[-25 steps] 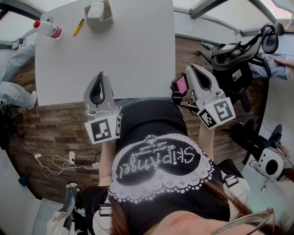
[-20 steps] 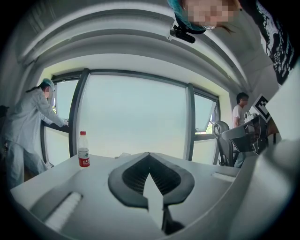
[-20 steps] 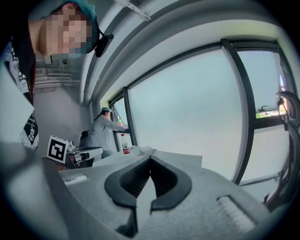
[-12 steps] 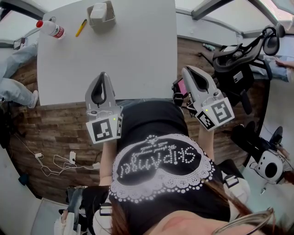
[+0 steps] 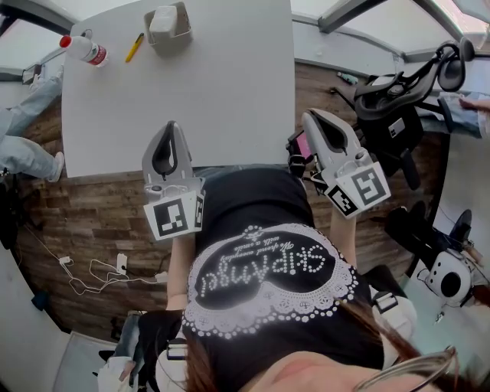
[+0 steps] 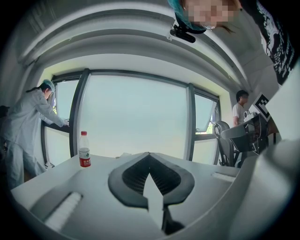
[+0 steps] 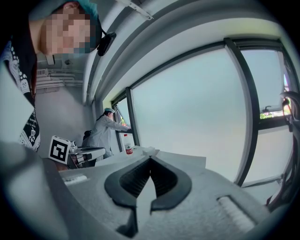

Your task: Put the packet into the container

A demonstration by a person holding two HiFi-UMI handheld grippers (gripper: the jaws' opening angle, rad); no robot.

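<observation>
Bottle w/ red label, text unreadable; left tongs & right tongs closed, empty.

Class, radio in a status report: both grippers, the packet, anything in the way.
Left gripper shut, empty. Right gripper shut, empty. White packet in grey container, far across table. Bottle, yellow pen beside it, no obstruction.

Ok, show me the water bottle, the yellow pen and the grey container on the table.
water bottle (image 5: 83, 48), head view, its clear body.
yellow pen (image 5: 134, 47), head view, middle of the barrel.
grey container (image 5: 170, 44), head view, its near wall.
</observation>
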